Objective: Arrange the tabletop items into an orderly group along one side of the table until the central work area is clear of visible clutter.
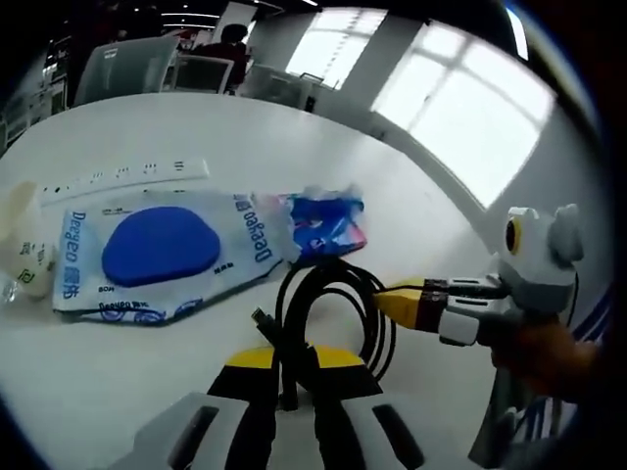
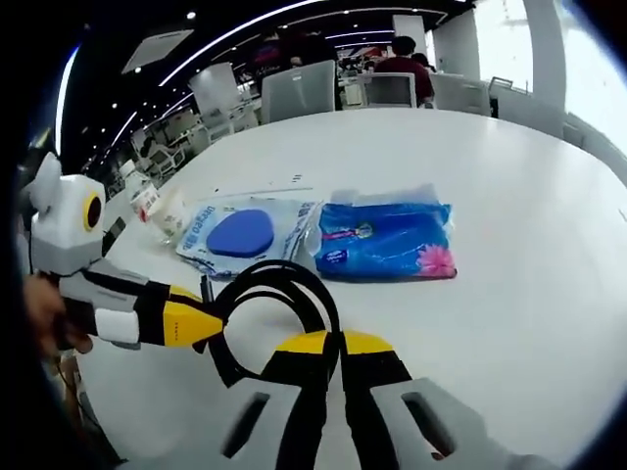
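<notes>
On the white table (image 2: 509,196), both grippers clamp the looped black cable (image 1: 328,304): left gripper (image 1: 291,382) pinches it at six o'clock, right gripper (image 2: 328,357) likewise. Beyond, toward twelve o'clock, a mouse packet (image 1: 162,250) touches a blue tissue pack (image 2: 382,240); a power strip (image 1: 122,178) lies behind.

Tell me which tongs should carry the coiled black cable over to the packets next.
Probably left. The left tongs are shut on the coiled black cable, with the blue-and-white wipes packet straight ahead. The right tongs also pinch the loop but sit farther from it.
</notes>
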